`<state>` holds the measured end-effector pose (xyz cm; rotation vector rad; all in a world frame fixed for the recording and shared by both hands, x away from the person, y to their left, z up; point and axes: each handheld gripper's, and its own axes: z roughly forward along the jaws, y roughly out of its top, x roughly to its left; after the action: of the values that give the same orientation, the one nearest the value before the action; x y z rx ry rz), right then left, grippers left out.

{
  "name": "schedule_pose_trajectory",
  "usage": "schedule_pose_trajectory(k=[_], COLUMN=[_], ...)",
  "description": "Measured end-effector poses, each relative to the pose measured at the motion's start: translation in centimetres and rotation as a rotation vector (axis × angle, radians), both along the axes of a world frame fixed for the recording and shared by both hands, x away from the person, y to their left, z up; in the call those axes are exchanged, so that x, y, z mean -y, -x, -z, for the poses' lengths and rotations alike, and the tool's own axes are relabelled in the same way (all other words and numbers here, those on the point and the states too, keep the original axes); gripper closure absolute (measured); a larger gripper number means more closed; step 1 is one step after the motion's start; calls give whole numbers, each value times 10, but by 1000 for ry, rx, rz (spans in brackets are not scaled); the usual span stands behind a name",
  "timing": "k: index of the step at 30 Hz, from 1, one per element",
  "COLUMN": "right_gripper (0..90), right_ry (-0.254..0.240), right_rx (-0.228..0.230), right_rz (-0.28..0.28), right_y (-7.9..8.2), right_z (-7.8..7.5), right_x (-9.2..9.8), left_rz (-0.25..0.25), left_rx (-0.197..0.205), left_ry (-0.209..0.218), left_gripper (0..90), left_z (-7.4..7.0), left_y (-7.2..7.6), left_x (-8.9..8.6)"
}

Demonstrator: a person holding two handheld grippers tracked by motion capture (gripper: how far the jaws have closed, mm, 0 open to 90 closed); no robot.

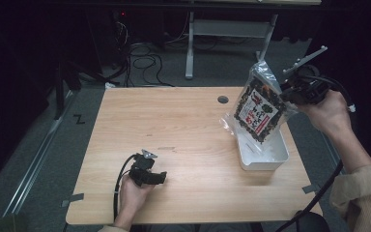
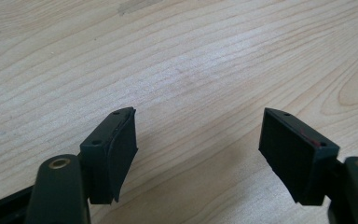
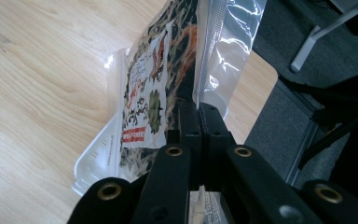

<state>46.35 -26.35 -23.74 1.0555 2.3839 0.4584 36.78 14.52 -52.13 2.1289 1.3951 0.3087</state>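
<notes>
**A:** Where is the snack bag right now?

**B:** The snack bag (image 1: 259,107) hangs in the air at the desk's right side, tilted, with its lower end just over the white tray (image 1: 265,154). It is a clear pouch with a dark, leafy-looking filling and a red-and-white label. I can't tell whether its bottom corner touches the tray or only hovers above it.

**A:** What is holding it?

**B:** The right hand-held gripper (image 1: 290,94) pinches the bag's right edge near the top. In the right gripper view its two black jaws stand pressed together on the bag's clear sealed edge (image 3: 200,93) (nothing wider than film sits between them).

**A:** And the other one?

**B:** The left hand-held gripper (image 1: 162,178) rests low on the desk (image 1: 174,125) near the front edge, well apart from the bag. Its jaws stand wide, with bare wood between them in the left gripper view (image 2: 198,163).

**A:** How far along does the work look?

**B:** My judgement: the grasp is done and the bag is off the desk. Whether it is going into the tray or coming out, the pictures do not settle. Either way, it has yet to be set down and let go, and the left hand has taken no part so far.
</notes>
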Motion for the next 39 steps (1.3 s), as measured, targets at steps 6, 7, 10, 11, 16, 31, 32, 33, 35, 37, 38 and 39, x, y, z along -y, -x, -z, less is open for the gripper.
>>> schedule_pose_trajectory(k=[6, 7, 10, 11, 16, 31, 32, 33, 35, 37, 38, 39], right_gripper=[900, 900, 900, 900, 900, 900, 900, 900, 900, 900, 900, 900], right_ry=[2, 3, 3, 7, 17, 34, 30, 27, 32, 36, 35, 32], right_rx=[-5, -1, -6, -10, -4, -5, -4, -11, -7, -5, -3, -1], right_rz=[10, 17, 23, 29, 41, 70, 77, 78, 75, 78, 78, 79], right_y=[1, 1, 0, 0, 1, 2, 1, 1, 0, 0, 0, 0], right_z=[0, 0, 0, 1, 3, 10, 11, 12, 15, 17, 19, 20], right_x=[9, 11, 15, 17, 24, 37, 37, 38, 38, 38, 37, 38], left_rz=[5, 7, 8, 7, 7, 20, 20, 21, 20, 18, 17, 16], left_rx=[2, 3, 2, 3, 11, 11, 12, 11, 12, 12, 11, 11], left_ry=[28, 24, 23, 23, 22, 22, 22, 22, 23, 28, 26, 27], left_gripper=[280, 280, 280, 280, 280, 282, 281, 282, 281, 282, 283, 283], left_z=[-2, -2, -1, -1, -2, -2, -2, -2, -2, -2, -2, -2], left_y=[2, 2, 2, 2, 3, 3, 3, 3, 3, 4, 3, 3], left_x=[2, 2, 2, 2, 3, 3, 3, 3, 3, 3, 3, 3])
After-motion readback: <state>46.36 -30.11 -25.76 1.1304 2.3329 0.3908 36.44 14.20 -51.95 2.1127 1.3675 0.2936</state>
